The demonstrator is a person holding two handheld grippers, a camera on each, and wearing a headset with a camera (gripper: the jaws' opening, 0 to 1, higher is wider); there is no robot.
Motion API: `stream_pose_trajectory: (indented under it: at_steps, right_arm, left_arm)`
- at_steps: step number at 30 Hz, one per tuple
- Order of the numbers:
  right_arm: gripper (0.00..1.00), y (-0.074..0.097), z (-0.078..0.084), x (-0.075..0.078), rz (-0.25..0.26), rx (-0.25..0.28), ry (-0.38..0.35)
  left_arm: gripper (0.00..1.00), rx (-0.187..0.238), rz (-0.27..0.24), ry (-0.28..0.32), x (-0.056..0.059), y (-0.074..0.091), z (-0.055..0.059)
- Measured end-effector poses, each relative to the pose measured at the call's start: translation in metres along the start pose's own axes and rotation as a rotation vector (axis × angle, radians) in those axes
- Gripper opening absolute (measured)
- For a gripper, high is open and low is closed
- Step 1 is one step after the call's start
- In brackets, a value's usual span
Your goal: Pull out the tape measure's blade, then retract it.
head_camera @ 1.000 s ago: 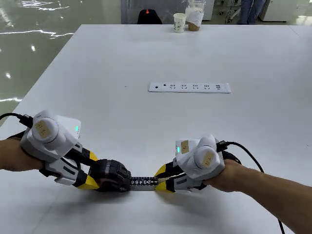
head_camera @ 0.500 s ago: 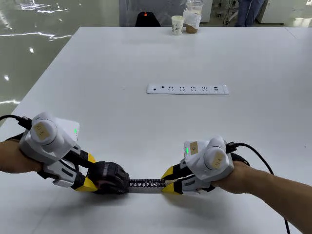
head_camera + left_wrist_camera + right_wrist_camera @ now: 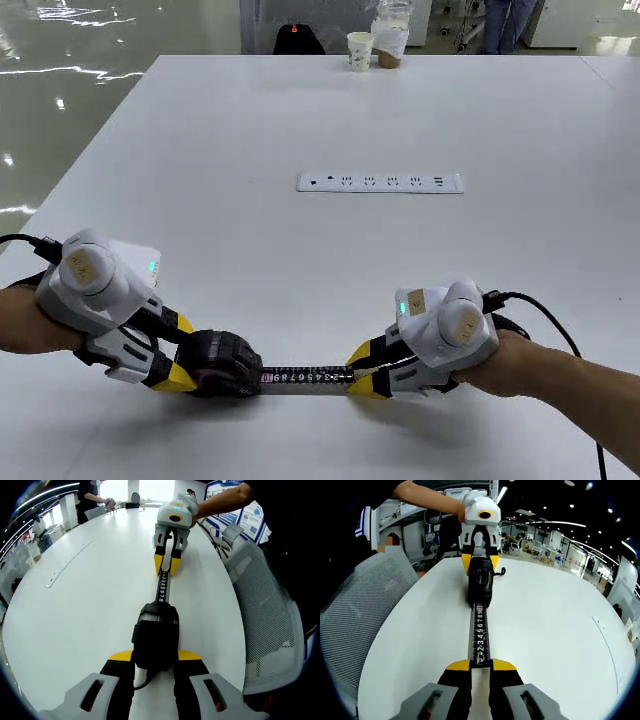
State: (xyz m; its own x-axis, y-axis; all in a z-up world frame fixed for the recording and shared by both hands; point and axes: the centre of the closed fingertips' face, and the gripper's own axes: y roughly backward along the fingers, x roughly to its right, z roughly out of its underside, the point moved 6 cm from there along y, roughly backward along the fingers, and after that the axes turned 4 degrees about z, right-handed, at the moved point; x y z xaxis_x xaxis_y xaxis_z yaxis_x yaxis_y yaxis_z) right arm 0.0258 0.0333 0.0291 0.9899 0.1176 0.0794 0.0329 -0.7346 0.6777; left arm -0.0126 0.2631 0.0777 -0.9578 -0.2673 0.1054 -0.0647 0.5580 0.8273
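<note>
Tape measure pulled open between two grippers at the near side of the tabletop.
The left gripper's jaws are clamped on the black case, and the right gripper's jaws are closed on the blade's end. The blade runs straight from left to right, numbers upward, pointing from the case toward the right gripper.

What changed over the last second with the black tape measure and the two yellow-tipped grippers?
The right gripper, shut on the end of the dark numbered blade, moved rightward away from the black tape measure case, drawing out more blade. The left gripper stayed clamped on the case, roughly in place on the white table.
</note>
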Motion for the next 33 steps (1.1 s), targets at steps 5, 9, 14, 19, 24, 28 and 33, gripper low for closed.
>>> stream_pose_trajectory:
  at_steps: [5, 9, 14, 19, 24, 28, 33]
  right_arm:
    - [0.09, 0.004, 0.005, 0.000, 0.004, -0.006, -0.006]
    - [0.09, 0.009, 0.008, -0.001, 0.007, -0.010, -0.010]
    - [0.09, 0.015, 0.014, -0.001, 0.012, -0.016, -0.017]
    - [0.09, 0.020, 0.019, -0.001, 0.017, -0.024, -0.025]
    - [0.09, 0.027, 0.024, -0.002, 0.023, -0.031, -0.037]
    - [0.09, 0.033, 0.029, -0.002, 0.028, -0.036, -0.044]
    - [0.09, 0.042, 0.035, -0.003, 0.035, -0.044, -0.058]
  left_arm:
    - [0.24, -0.001, 0.000, 0.000, 0.000, 0.000, 0.000]
    - [0.24, -0.004, 0.000, -0.002, 0.000, 0.000, 0.000]
    - [0.24, -0.006, 0.000, -0.001, 0.000, 0.000, 0.000]
    - [0.24, -0.007, 0.000, -0.002, 0.000, 0.000, 0.000]
    - [0.24, -0.008, 0.001, -0.002, 0.000, -0.001, 0.000]
    - [0.24, -0.009, 0.000, -0.003, 0.000, 0.000, 0.000]
    - [0.24, -0.012, 0.000, -0.002, 0.000, 0.000, 0.000]
